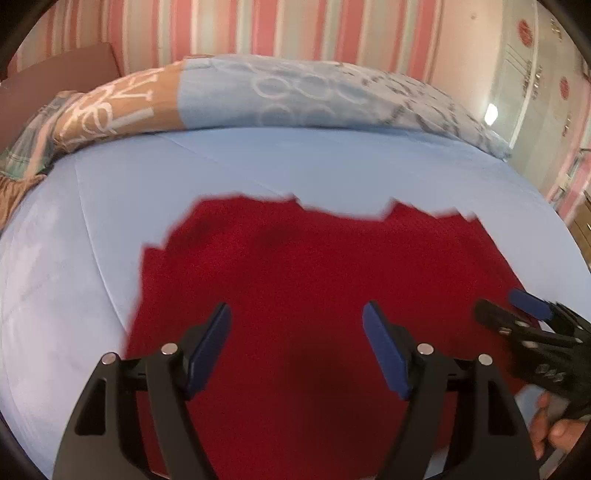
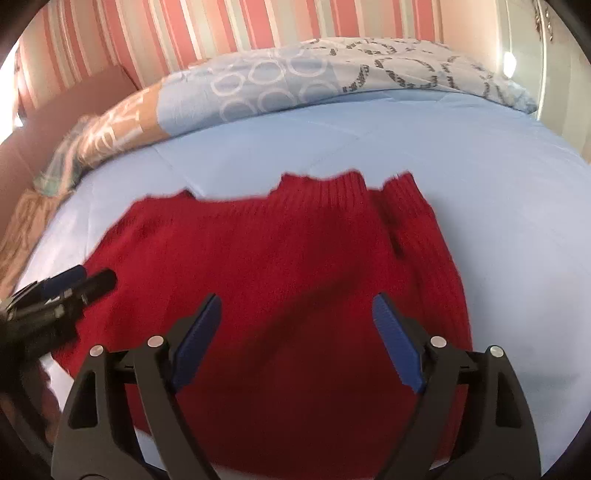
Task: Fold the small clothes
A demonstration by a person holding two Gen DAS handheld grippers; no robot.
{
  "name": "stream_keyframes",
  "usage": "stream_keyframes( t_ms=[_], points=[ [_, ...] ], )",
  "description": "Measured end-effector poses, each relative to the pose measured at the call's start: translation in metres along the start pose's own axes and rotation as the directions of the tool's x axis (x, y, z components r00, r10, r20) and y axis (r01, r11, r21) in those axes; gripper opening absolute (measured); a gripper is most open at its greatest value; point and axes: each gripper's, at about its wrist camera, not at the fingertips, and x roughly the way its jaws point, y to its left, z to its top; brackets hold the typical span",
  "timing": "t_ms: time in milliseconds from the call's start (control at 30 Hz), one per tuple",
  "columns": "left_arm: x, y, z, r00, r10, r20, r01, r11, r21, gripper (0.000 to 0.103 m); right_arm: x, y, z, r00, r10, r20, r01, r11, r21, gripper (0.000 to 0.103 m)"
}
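Note:
A red knitted sweater [image 1: 317,280] lies spread on the light blue bed sheet [image 1: 258,162]. In the right wrist view the sweater [image 2: 280,254] shows ribbed edges along its far side and a sleeve folded along its right side. My left gripper [image 1: 297,314] is open and empty, hovering over the sweater's near part. My right gripper [image 2: 295,308] is open and empty, also over the sweater. The right gripper shows at the right edge of the left wrist view [image 1: 517,310], and the left gripper shows at the left edge of the right wrist view [image 2: 85,278].
A rolled patterned blanket [image 1: 280,92] in blue, brown and grey lies across the far side of the bed, also in the right wrist view [image 2: 295,77]. A pink striped wall [image 1: 258,26] stands behind it. A brown headboard [image 1: 55,74] is at the far left.

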Motion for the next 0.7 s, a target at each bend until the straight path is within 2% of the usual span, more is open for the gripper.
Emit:
stream_keyframes(
  t_ms=[67,133,167,233,267,333,400,433,567,667,700],
  points=[
    [0.0,-0.009,-0.016,1.0,0.006,-0.024,-0.006,1.0,0.004,0.075,-0.007,0.008,-0.014,0.999,-0.041,0.004,0.041,0.998,-0.037,0.084],
    [0.009,-0.008,-0.027,0.997,0.062,-0.052,-0.061,0.998,0.026,0.075,-0.002,0.007,-0.027,0.998,-0.049,-0.032,0.046,0.996,-0.078,0.084],
    [0.015,-0.002,-0.032,0.993,0.096,-0.069,-0.095,0.995,0.029,0.075,0.003,0.005,-0.032,0.997,-0.063,-0.052,0.058,0.994,-0.092,0.083],
    [0.018,0.01,-0.037,0.993,0.091,-0.075,-0.09,0.996,0.021,0.075,0.009,-0.003,-0.04,0.994,-0.084,-0.063,0.075,0.988,-0.136,0.083],
    [0.017,0.017,-0.038,0.991,0.116,-0.065,-0.114,0.993,0.032,0.075,0.011,-0.007,-0.041,0.994,-0.09,-0.067,0.08,0.986,-0.144,0.082],
    [0.013,0.028,-0.041,0.989,0.143,-0.049,-0.14,0.989,0.056,0.075,0.013,-0.022,-0.041,0.995,-0.064,-0.075,0.055,0.991,-0.121,0.081],
    [0.012,0.041,-0.047,0.992,0.117,-0.051,-0.114,0.992,0.059,0.068,0.015,-0.037,-0.041,0.996,-0.013,-0.083,0.006,0.997,-0.076,0.08],
    [0.012,0.044,-0.048,0.993,0.108,-0.046,-0.105,0.992,0.072,0.067,0.015,-0.039,-0.043,0.997,0.001,-0.082,-0.007,0.998,-0.07,0.08],
    [0.009,0.037,-0.055,0.993,0.12,-0.011,-0.118,0.985,0.129,0.066,0.014,-0.039,-0.045,0.997,0.035,-0.066,-0.04,0.996,-0.08,0.084],
    [-0.006,0.041,-0.051,0.995,0.1,-0.007,-0.098,0.988,0.119,0.069,-0.004,-0.04,-0.041,0.996,0.076,-0.054,-0.08,0.994,-0.078,0.084],
    [-0.015,0.044,-0.049,0.995,0.097,0.004,-0.097,0.99,0.1,0.076,-0.014,-0.043,-0.04,0.995,0.093,-0.029,-0.095,0.994,-0.063,0.086]
  ],
)
